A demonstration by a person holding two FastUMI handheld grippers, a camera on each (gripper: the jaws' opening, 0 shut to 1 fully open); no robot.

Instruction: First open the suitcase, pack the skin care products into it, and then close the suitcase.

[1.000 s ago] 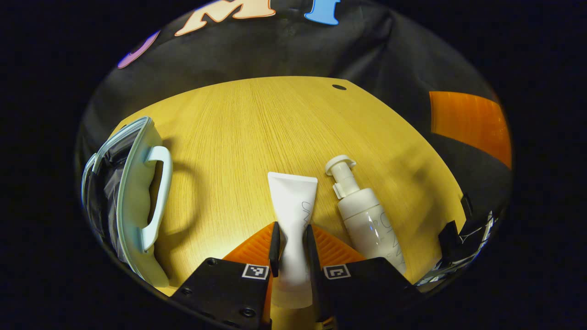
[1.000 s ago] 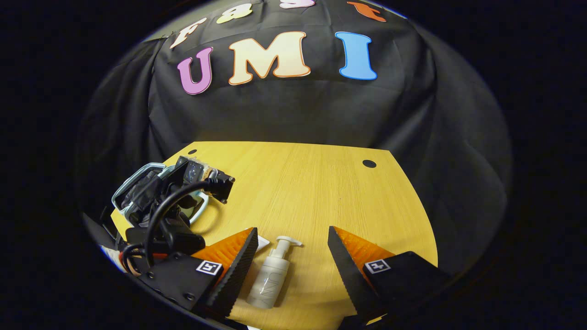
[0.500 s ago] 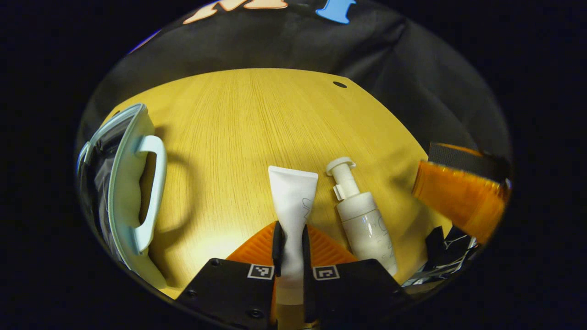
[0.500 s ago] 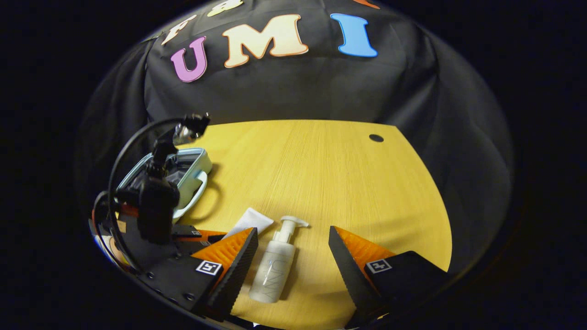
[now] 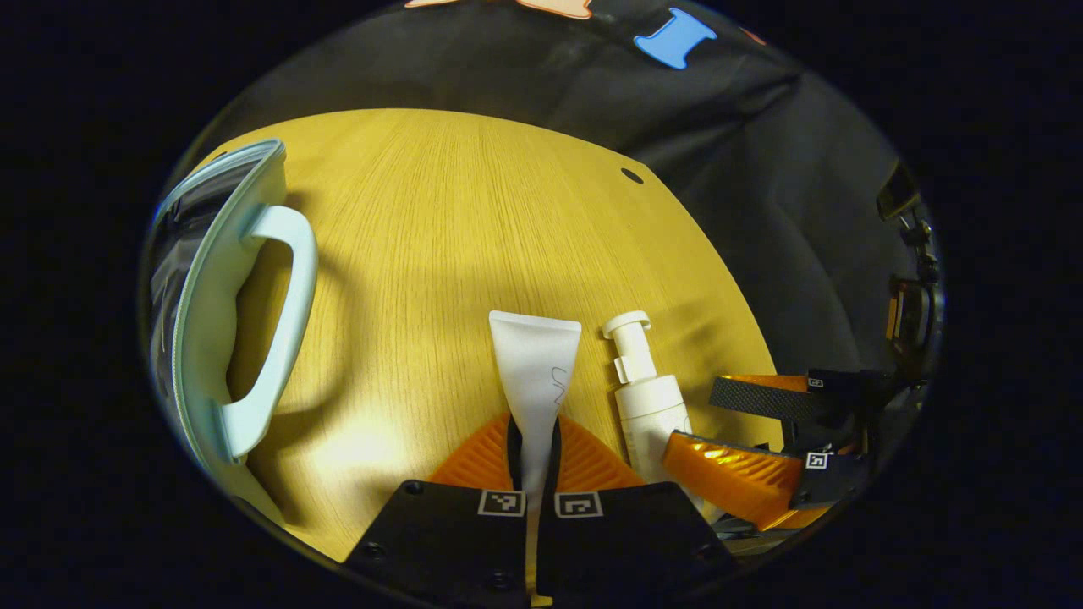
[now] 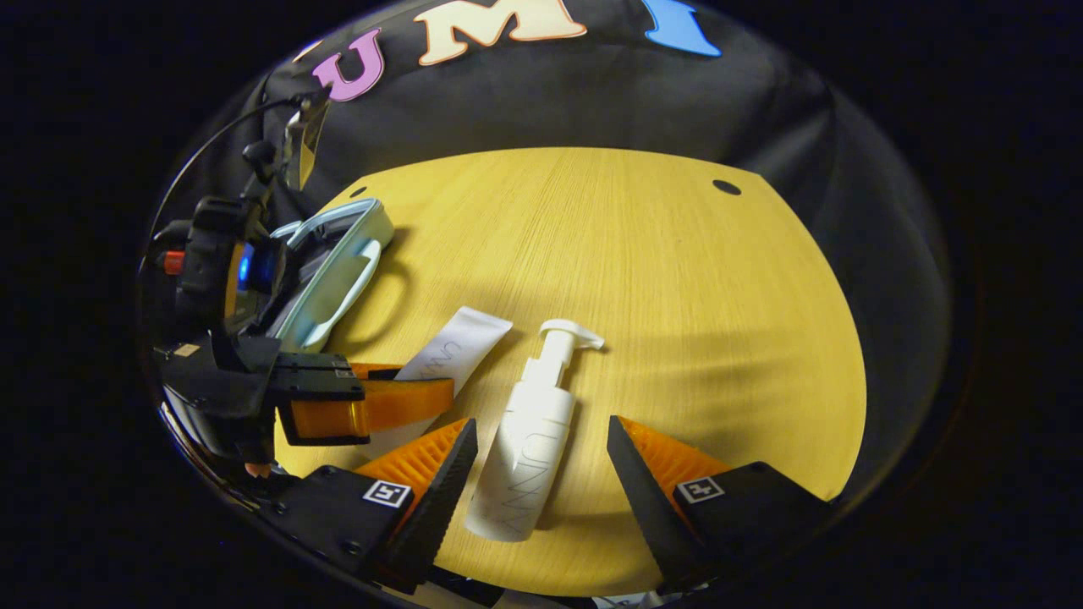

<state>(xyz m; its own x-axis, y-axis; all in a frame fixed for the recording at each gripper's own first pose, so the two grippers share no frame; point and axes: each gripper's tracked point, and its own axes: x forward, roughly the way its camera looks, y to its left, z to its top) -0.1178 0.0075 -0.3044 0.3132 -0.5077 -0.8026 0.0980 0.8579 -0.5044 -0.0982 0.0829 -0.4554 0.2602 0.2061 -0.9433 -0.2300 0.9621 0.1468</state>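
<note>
A white tube (image 5: 536,376) is pinched between the closed jaws of the left gripper (image 5: 534,452) on the wooden table (image 5: 474,228). Just beside the tube, a pump bottle (image 6: 529,440) is straddled by the right gripper (image 6: 541,474), jaws spread. The open suitcase (image 5: 224,313) is seen well apart from the tube.

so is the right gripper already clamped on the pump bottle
No, the right gripper is open, its fingers standing apart on either side of the pump bottle lying on the table.

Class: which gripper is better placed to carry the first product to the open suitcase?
Left. The left gripper is shut on the tube, with the suitcase on its side; the right gripper is open around the bottle.
</note>
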